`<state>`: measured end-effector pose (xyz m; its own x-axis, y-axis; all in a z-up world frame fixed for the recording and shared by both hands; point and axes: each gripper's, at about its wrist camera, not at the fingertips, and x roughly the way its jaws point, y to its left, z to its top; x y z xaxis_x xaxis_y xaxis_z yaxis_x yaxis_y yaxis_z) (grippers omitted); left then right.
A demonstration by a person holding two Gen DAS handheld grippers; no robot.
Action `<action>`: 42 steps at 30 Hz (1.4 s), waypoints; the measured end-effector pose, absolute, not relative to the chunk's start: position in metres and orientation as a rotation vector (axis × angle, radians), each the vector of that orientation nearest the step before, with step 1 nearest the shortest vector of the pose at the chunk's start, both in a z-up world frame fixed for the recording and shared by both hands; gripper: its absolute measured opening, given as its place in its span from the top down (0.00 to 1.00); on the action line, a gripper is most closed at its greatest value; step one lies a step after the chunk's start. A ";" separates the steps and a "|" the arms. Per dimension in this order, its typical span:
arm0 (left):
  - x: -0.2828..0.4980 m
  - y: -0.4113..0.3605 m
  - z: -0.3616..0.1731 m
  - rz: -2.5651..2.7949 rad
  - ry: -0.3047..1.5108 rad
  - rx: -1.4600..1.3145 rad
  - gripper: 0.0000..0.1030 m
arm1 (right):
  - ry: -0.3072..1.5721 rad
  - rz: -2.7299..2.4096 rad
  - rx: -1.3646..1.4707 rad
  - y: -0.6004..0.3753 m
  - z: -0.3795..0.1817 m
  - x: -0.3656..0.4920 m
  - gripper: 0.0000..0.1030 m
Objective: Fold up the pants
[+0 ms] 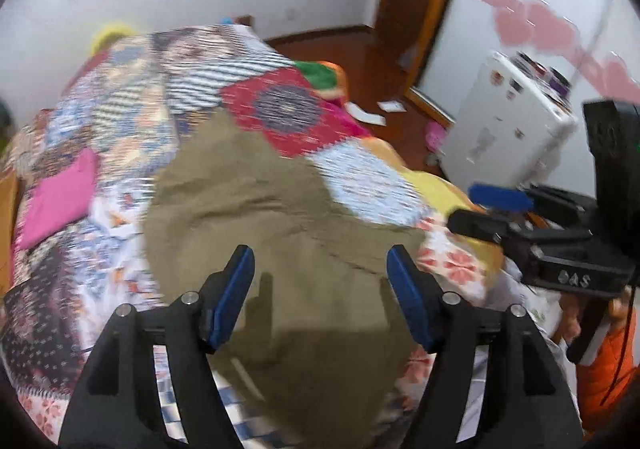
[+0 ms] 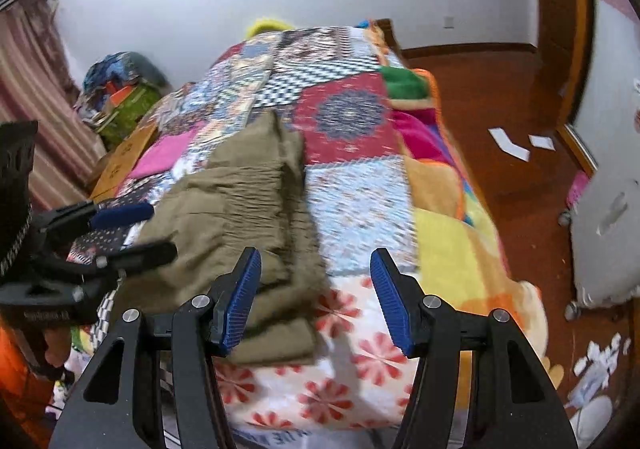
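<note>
Left gripper (image 1: 320, 297): we carry it above the near end of the pants, jaws spread wide with nothing between them; we judge it is lined up to take a fresh hold.
Pants (image 2: 240, 217): olive-brown, lying on the bed slightly left of its middle and running from near to far. In the right wrist view they look already doubled into a narrow, rumpled stack, so we judge a fold is done and another remains.
Right gripper (image 2: 316, 301): jaws spread and empty, its left finger over the right edge of the pants, its right finger over bare quilt. We read this as straddling that edge for a grab.
Quilt (image 2: 360, 201): bright patchwork covering the bed, soft and uneven under the cloth.
Room: curtain (image 2: 36, 89) far left, white wall behind, wooden floor (image 2: 500, 109) on the right with paper scraps (image 2: 520, 145) and a white appliance (image 1: 508, 121).
</note>
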<state>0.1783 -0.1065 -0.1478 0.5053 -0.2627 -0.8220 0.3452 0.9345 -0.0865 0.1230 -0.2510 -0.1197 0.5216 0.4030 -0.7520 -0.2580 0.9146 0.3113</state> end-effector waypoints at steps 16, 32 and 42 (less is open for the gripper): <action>0.189 -0.030 -0.205 -0.204 1.067 0.016 0.25 | 1.088 0.420 0.029 -0.193 -0.171 0.130 0.46; 0.281 0.018 -0.237 -0.207 1.145 -0.064 0.20 | 1.144 0.287 0.036 -0.220 -0.177 0.109 0.46; 0.287 0.019 -0.251 -0.303 1.155 -0.165 0.48 | 1.165 0.277 0.000 -0.213 -0.198 0.142 0.46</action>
